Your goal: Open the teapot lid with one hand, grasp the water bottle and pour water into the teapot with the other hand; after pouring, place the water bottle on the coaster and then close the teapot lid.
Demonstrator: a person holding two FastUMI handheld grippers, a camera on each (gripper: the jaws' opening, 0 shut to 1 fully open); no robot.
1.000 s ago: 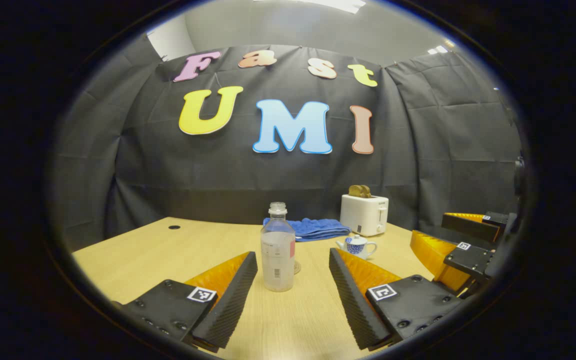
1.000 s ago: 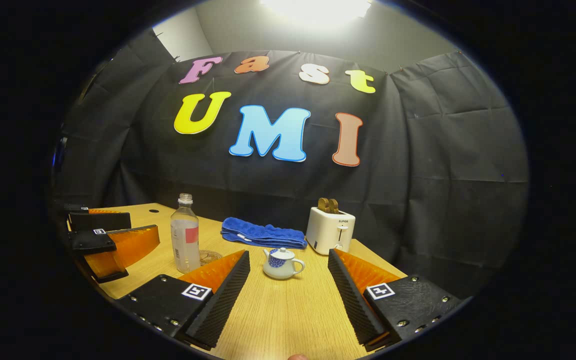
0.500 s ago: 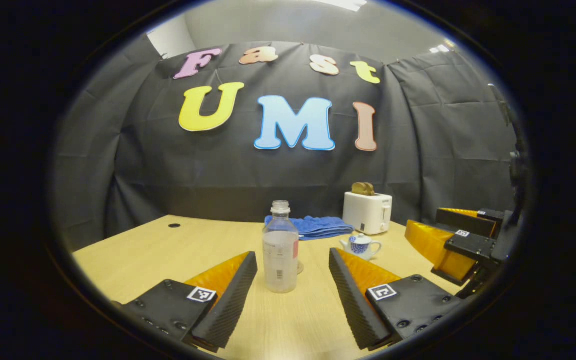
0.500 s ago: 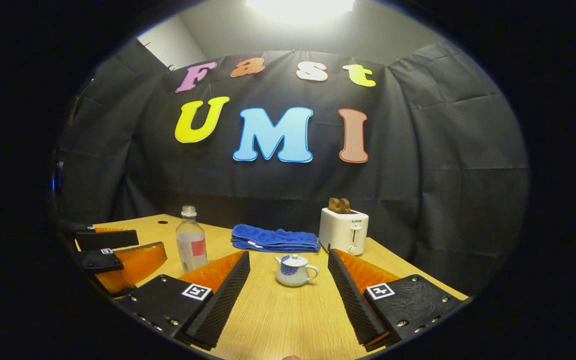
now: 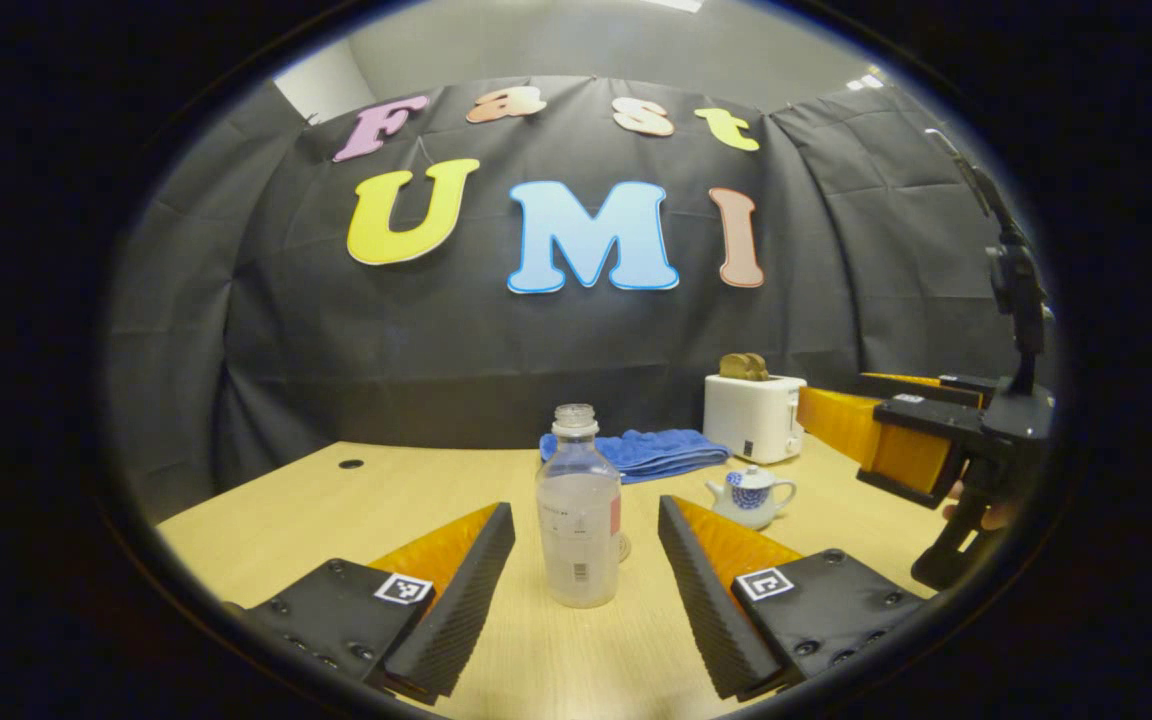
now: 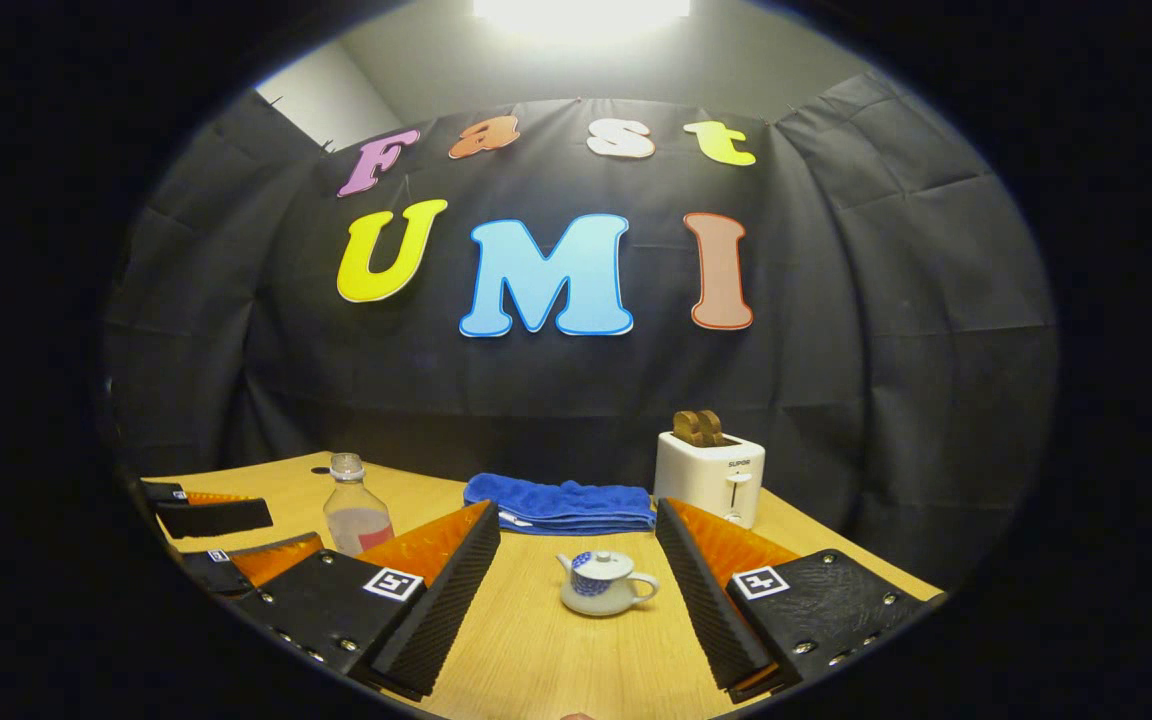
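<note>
Task barely started, nothing done yet. L gripper [image 5: 586, 585] jaws wide open, holding nothing; water bottle [image 5: 578, 515] stands upright on table [image 5: 286, 510] between the fingers but not touched, a bit ahead of the tips. Bottle has no cap, partly filled. R gripper [image 6: 578, 590] jaws also wide open, empty; teapot [image 6: 604, 582] sits between & just ahead of its fingers, lid [image 6: 596, 561] on. Coaster [image 5: 622, 546] just behind bottle, mostly hidden. Beyond both jaws: blue towel [image 6: 561, 502], toaster [image 6: 708, 478]. Left to do, judging from this: lift lid, grab bottle, pour, bottle onto coaster, lid back on, i.e. everything.
</note>
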